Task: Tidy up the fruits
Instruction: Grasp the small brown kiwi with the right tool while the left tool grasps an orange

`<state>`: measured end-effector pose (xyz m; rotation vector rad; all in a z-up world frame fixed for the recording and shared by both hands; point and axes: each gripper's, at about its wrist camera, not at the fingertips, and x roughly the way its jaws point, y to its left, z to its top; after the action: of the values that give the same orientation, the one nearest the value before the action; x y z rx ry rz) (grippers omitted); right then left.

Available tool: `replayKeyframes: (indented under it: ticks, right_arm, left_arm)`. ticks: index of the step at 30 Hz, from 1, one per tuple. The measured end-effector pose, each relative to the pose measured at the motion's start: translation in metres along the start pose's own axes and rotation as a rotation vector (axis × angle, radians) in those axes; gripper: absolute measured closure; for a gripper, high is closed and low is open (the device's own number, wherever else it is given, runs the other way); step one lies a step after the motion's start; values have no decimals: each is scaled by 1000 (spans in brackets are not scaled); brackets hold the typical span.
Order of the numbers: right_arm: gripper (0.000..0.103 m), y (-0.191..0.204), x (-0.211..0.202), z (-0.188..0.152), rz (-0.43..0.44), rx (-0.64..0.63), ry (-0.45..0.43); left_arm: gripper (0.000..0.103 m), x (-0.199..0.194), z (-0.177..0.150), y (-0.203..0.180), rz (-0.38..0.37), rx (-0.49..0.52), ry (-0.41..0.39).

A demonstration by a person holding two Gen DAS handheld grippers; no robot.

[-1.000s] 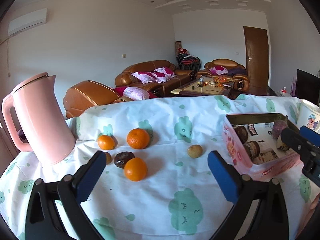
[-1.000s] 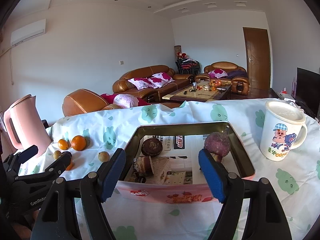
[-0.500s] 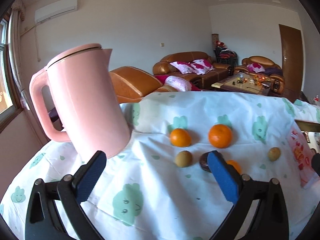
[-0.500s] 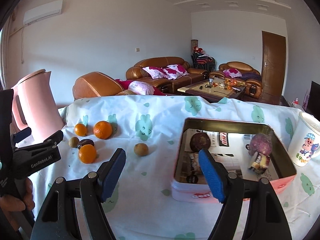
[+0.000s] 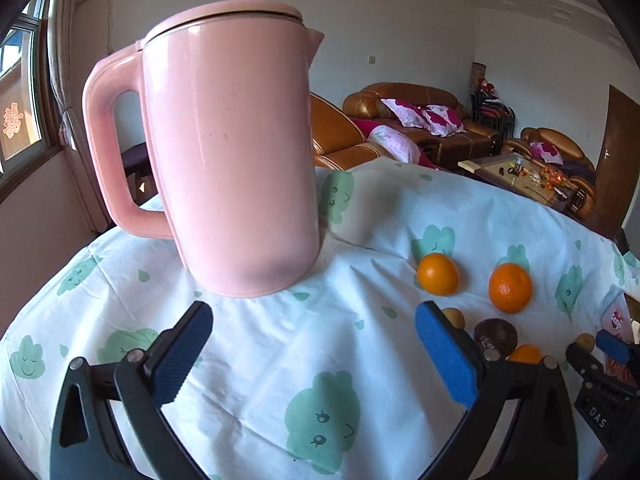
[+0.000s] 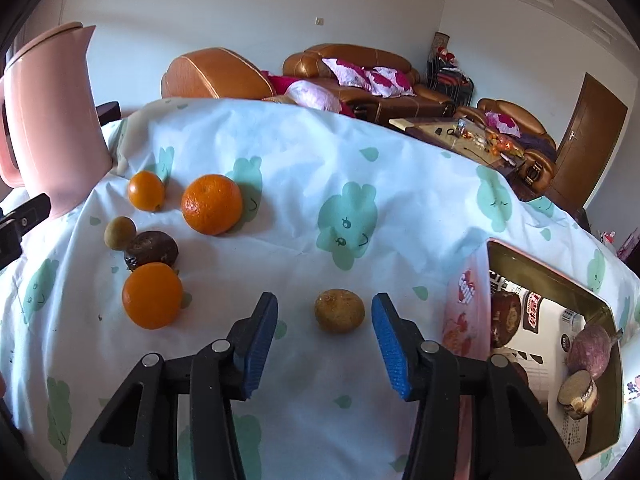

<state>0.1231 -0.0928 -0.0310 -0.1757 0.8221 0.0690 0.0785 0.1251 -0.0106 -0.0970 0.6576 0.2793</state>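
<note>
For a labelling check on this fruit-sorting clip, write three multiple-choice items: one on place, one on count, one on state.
1. The small round brown fruit lies:
A. between the open right tongs
B. in the pink tin
C. on the jug

2. Orange citrus fruits on the cloud-print tablecloth:
A. one
B. three
C. five

3. The left tongs are:
A. shut on an orange
B. open, empty
C. gripping the jug

Key: A, its blue pads flank the fruit; B, three show in the right wrist view; B, wide gap facing the tall pink plastic jug.
</note>
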Motion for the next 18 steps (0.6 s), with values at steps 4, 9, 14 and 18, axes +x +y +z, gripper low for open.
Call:
replayKeyframes:
  ticks: [4, 9, 14, 18]
  right_arm:
    - [55, -4, 12, 1, 17, 7, 58]
    - [74, -8, 5, -8, 64, 32, 51]
    - [74, -18, -39, -24, 163, 96, -115]
    - [74, -22, -69, -44, 230, 115, -191]
  left_arm:
    - [0, -7, -1, -13, -69, 35, -5]
    - [1, -13, -4, -27, -158, 79, -7]
    - [13, -19, -8, -42, -297, 120, -7]
    - [16, -23, -15, -58, -376, 168, 2]
